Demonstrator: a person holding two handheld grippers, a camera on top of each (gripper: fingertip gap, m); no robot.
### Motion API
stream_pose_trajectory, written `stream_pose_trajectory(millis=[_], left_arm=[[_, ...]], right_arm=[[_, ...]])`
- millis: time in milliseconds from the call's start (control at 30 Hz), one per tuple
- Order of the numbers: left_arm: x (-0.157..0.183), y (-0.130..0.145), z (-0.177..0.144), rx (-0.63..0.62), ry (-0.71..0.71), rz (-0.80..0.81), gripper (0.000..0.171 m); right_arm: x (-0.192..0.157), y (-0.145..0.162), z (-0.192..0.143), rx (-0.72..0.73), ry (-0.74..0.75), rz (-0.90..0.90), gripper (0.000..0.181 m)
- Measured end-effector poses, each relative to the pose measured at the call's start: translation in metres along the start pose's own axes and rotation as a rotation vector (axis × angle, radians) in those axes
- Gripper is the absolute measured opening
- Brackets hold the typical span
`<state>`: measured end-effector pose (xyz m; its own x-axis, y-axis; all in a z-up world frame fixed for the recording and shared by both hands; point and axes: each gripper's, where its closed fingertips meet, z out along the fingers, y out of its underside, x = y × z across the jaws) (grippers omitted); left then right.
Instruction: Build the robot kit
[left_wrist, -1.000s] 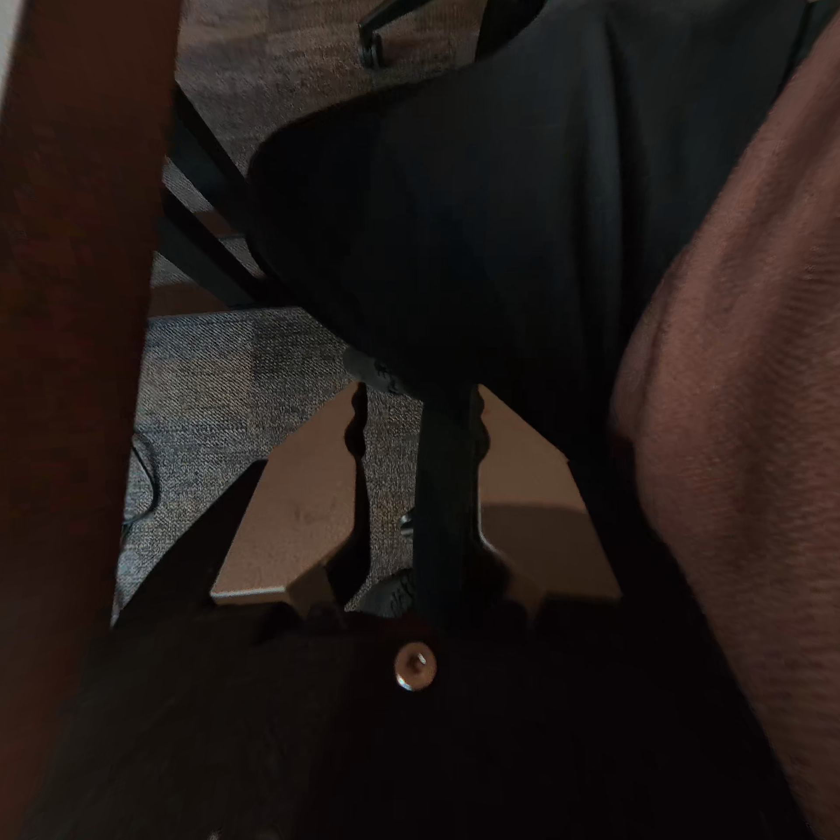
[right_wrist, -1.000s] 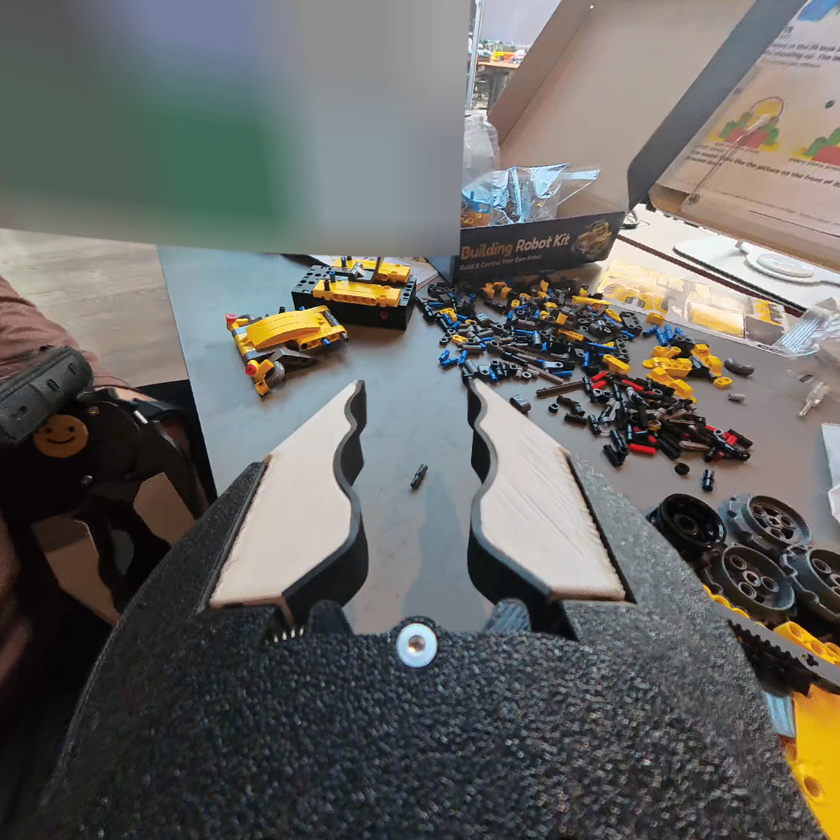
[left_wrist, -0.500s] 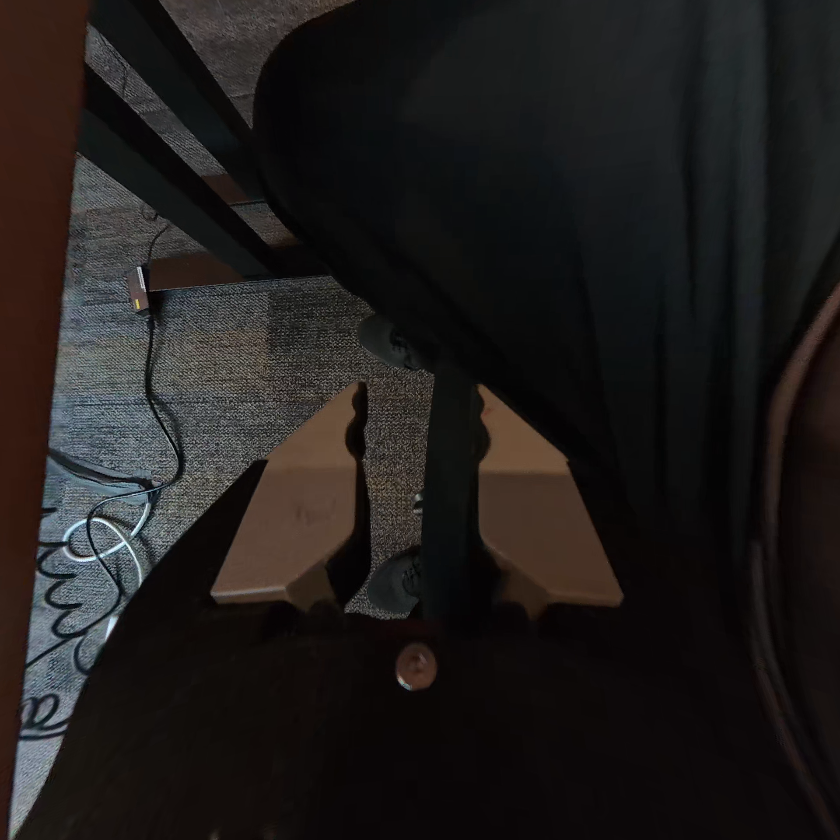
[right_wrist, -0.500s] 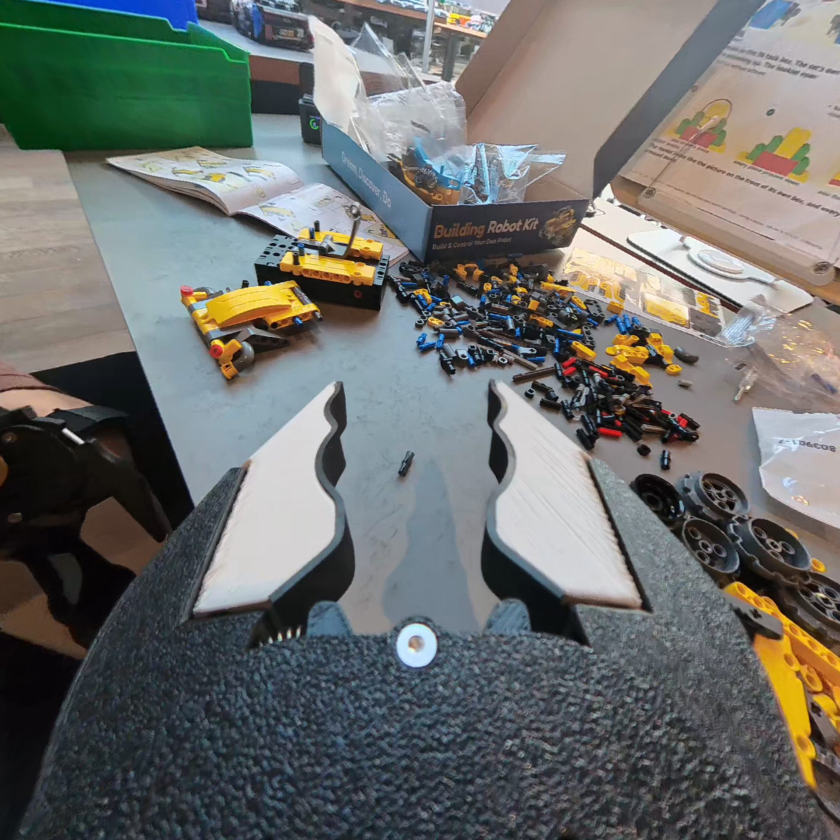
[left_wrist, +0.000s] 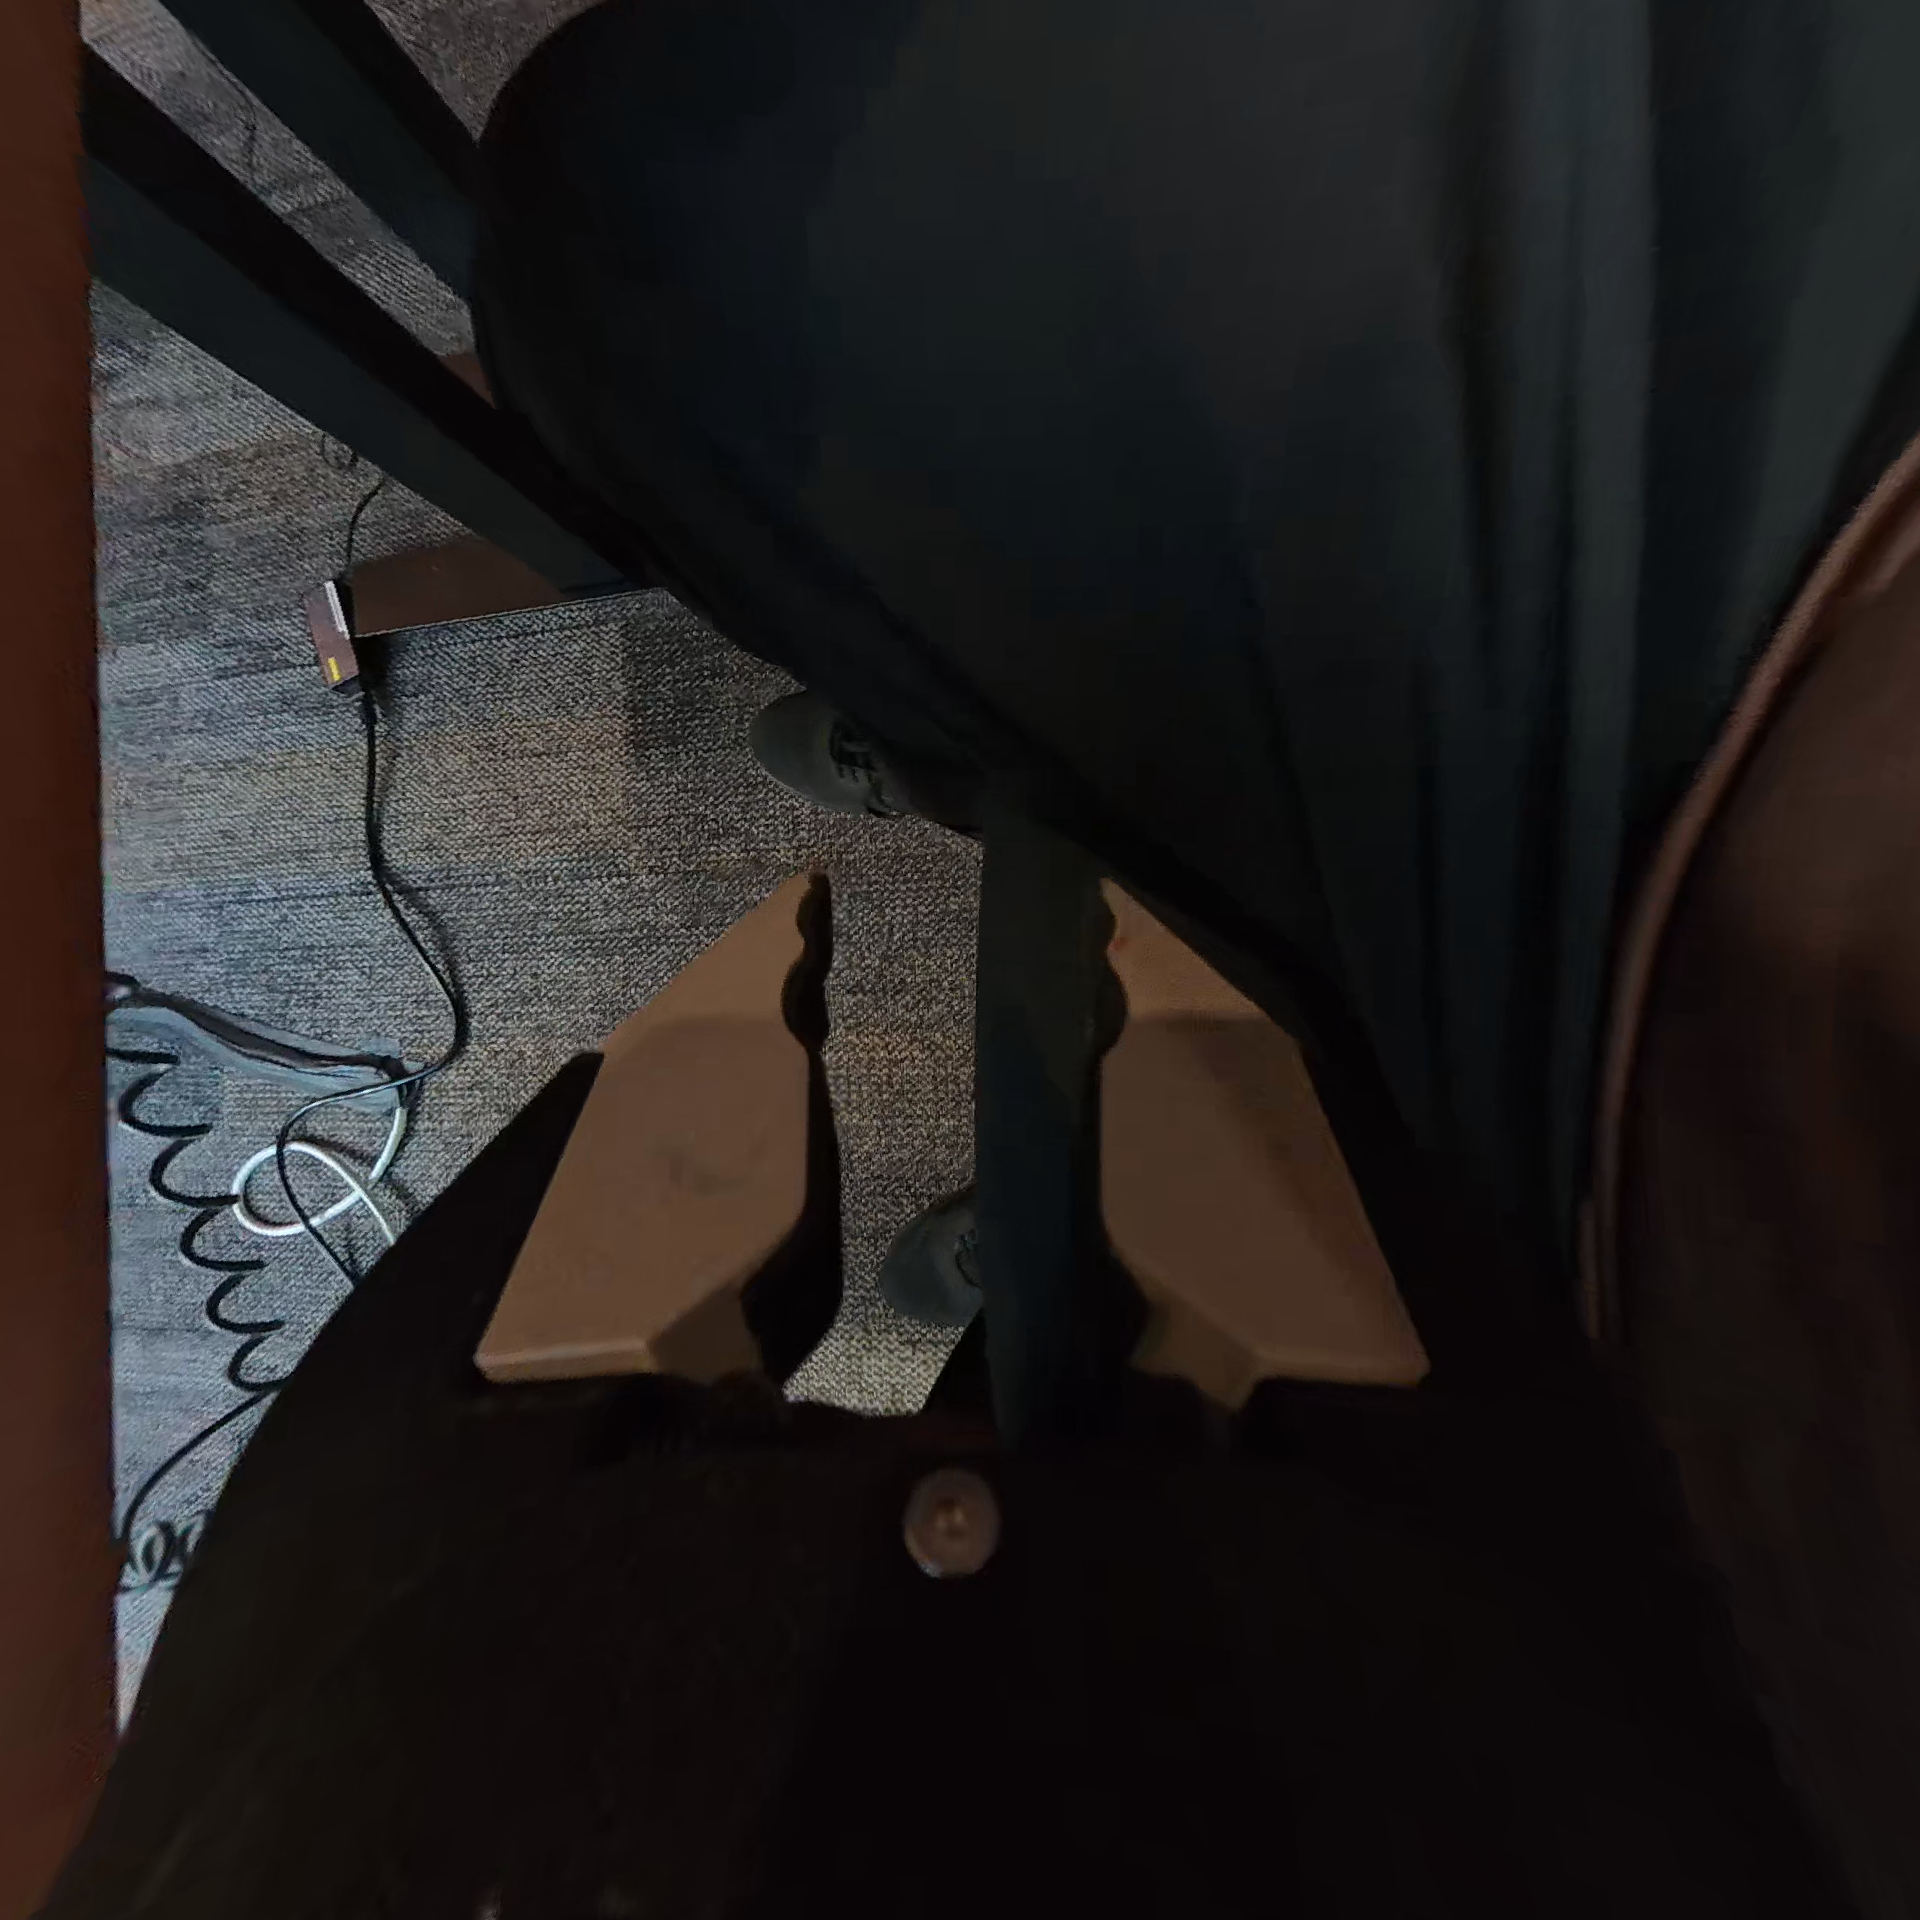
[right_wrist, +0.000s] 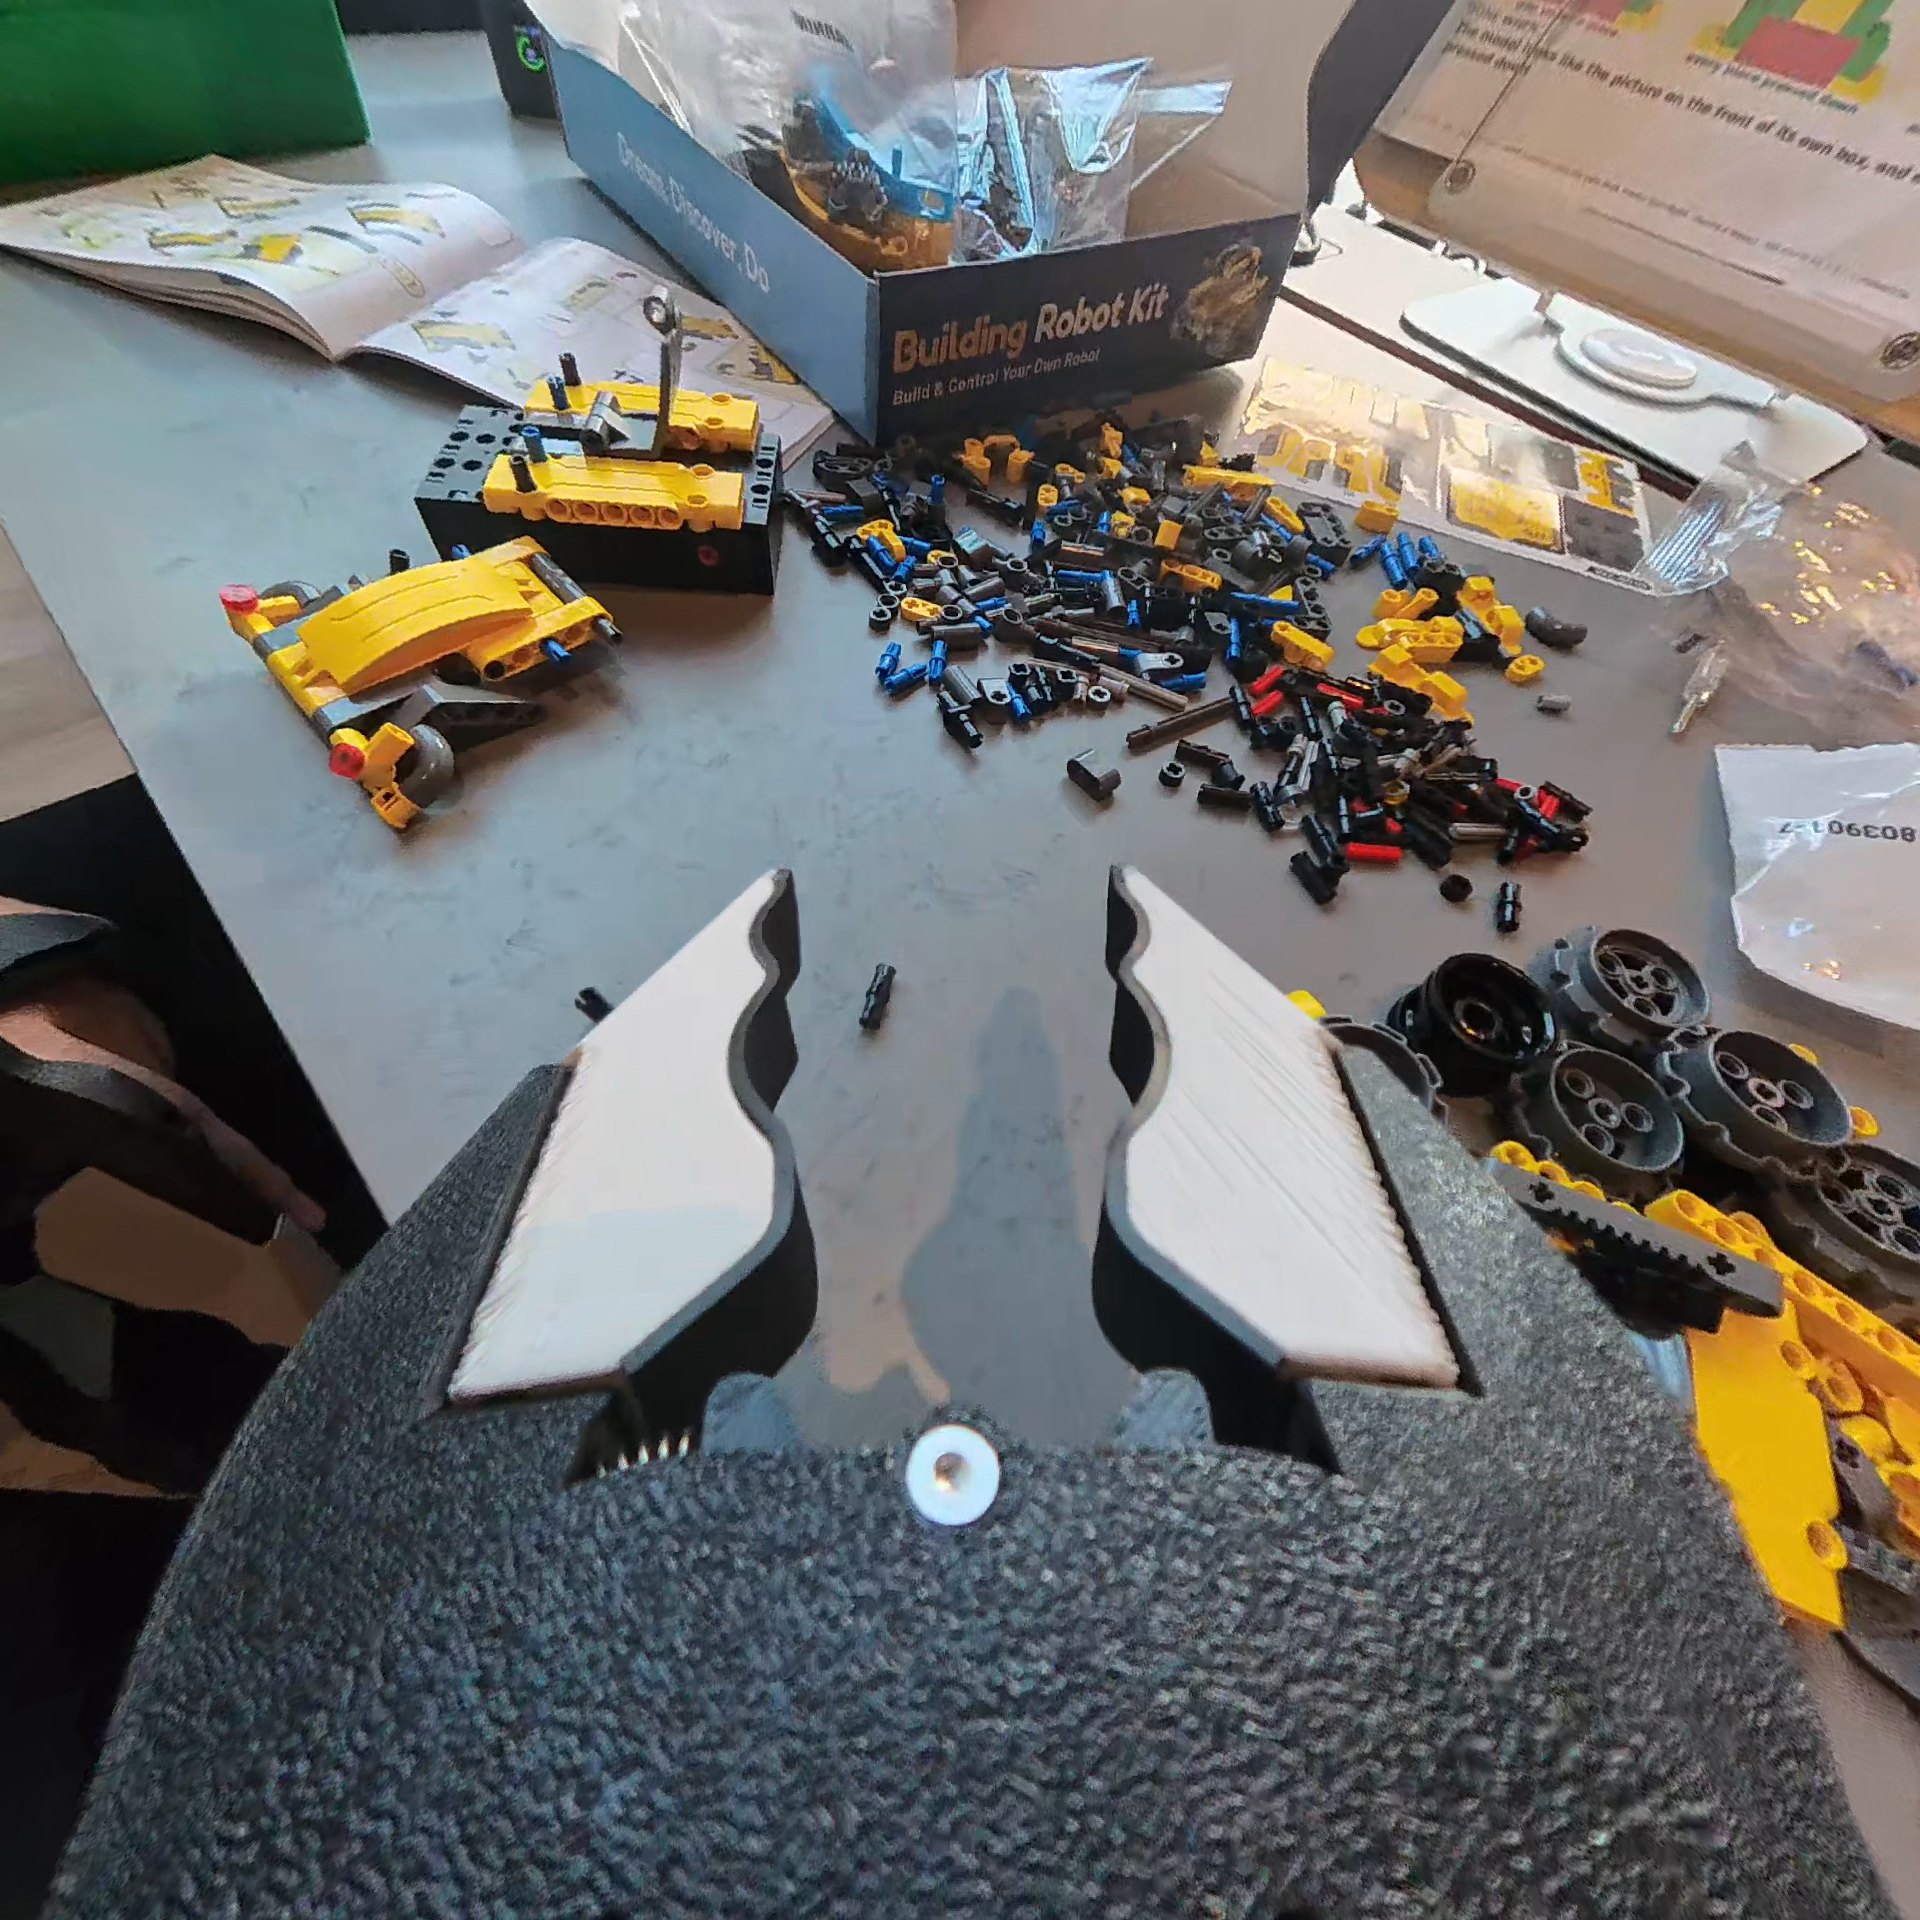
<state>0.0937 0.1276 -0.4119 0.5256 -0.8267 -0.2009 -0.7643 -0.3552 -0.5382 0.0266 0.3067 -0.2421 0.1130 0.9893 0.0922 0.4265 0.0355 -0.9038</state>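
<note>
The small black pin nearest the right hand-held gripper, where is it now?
In the right wrist view the small black pin lies alone on the grey table, just ahead of the open right hand-held gripper.

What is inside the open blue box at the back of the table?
The blue box holds crumpled clear plastic bags with blue and yellow parts showing through. Whatever lies beneath the bags is covered.

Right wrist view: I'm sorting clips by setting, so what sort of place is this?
Probably a hobby or workshop table for building a toy kit: loose building pieces, an open kit box, an instruction booklet and a half-built yellow model.
</note>
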Motion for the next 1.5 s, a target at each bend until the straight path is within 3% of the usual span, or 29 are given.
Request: stream_pose_trajectory(millis=[67,433,567,633,800,1000,1167,1300,1500], left_arm=[[-0.001,0.007,0.001,-0.018,0.007,-0.033,0.045],[-0.010,0.020,-0.002,-0.016,0.067,-0.189,0.045],[-0.005,0.019,-0.004,-0.020,0.069,-0.159,0.045],[0.000,0.013,-0.008,-0.005,0.072,-0.144,0.044],[0.016,-0.015,-0.025,0.092,0.120,-0.157,0.044],[0.017,-0.053,-0.064,0.221,0.065,-0.084,0.041],[-0.006,-0.076,-0.110,0.328,-0.001,-0.158,0.040],[-0.041,-0.078,-0.144,0.380,-0.127,-0.202,0.038],[-0.096,-0.073,-0.162,0.394,-0.253,-0.263,0.037]], right_arm=[[0.000,0.004,0.002,-0.048,-0.026,0.008,0.043],[-0.015,0.036,0.013,-0.263,-0.174,0.046,0.022],[-0.018,0.043,0.020,-0.324,-0.172,0.017,0.016],[-0.024,0.043,0.023,-0.329,-0.192,-0.013,0.002],[-0.024,0.041,0.024,-0.322,-0.183,-0.030,0.002],[-0.026,0.034,0.015,-0.260,-0.185,-0.008,0.002],[-0.034,0.022,0.006,-0.215,-0.211,-0.021,0.002],[-0.039,0.015,0.004,-0.176,-0.246,-0.026,0.002],[-0.051,0.006,0.003,-0.151,-0.308,-0.029,0.002]])
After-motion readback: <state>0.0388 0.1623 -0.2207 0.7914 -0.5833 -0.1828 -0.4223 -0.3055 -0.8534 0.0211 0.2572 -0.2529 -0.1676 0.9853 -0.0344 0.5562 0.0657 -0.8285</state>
